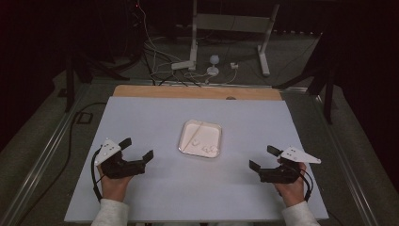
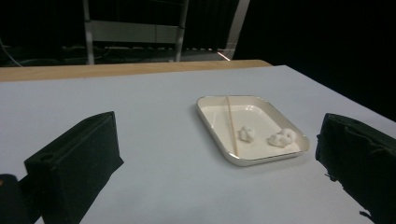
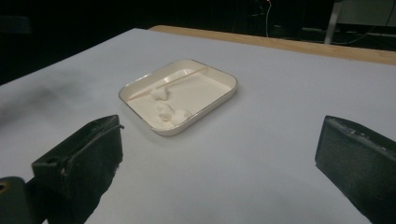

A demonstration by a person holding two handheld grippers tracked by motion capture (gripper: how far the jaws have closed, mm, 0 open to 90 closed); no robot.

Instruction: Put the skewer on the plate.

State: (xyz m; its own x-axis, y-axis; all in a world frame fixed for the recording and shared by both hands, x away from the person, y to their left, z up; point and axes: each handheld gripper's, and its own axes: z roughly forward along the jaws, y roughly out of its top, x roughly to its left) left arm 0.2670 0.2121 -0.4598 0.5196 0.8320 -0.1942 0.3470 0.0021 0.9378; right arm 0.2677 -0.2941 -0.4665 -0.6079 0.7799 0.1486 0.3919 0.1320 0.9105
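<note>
Both jaw pairs were seen wide apart, nothing held. The tray (image 1: 200, 138) sat mid-table, between and ahead of both grippers. The thin stick (image 1: 193, 136) was laid diagonally along the tray's left side, nearer the left gripper (image 1: 136, 149) than the right gripper (image 1: 263, 157); the white lumps (image 1: 209, 149) lay at the near right corner.

I see bare pale-grey tabletop (image 1: 155, 193) between my left gripper (image 1: 139, 149) and my right gripper (image 1: 262, 157); nothing lies on it. Each has open surface all the way to the shallow cream rectangular tray (image 1: 216, 128), the 1 obstacle, mid-table. Its low rim stands in the way of a flat approach. Inside, a thin wooden stick (image 2: 230, 122) lies along one side and 2 small white lumps (image 2: 246, 134) sit near the front edge, with bare tray floor behind them.
</note>
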